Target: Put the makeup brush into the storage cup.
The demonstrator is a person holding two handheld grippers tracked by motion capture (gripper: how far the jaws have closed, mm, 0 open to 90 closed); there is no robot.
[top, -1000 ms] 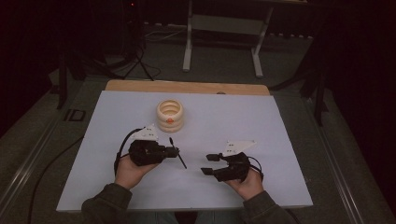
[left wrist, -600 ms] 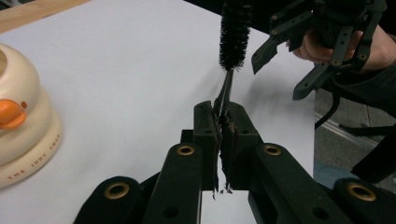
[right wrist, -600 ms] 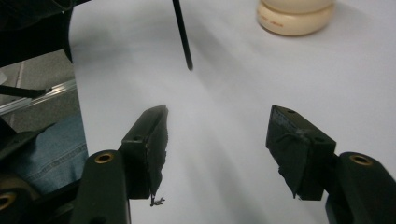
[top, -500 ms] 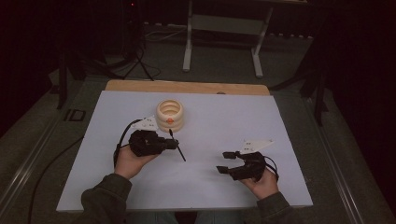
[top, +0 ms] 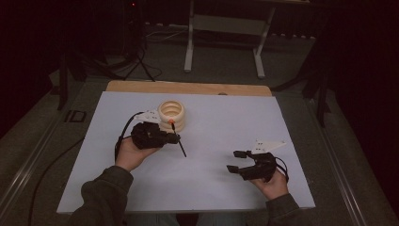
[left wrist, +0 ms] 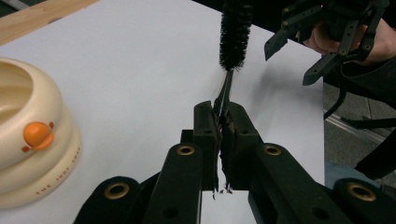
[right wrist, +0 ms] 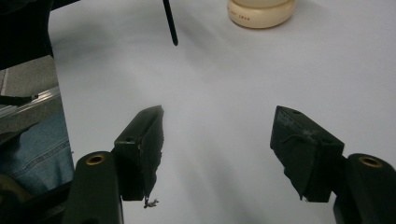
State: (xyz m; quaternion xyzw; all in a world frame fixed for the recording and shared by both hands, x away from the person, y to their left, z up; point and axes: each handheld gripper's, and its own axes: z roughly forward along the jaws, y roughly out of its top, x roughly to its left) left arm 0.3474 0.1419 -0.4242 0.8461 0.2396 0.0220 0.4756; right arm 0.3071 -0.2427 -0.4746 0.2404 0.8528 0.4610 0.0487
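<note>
covering table (top: 141,87): white sheet (top: 221,141), dark room

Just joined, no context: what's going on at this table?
A person works two handheld tools over a white table. The left tool is shut on the wire handle of a black bottle brush, next to a cream ribbed cup with an orange button. The right tool holds nothing; its jaws have just been opening, well apart from the cup.

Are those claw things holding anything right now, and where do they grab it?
The left gripper pinches a thin black brush by its wire handle. The right gripper holds nothing; its jaws stand open.
</note>
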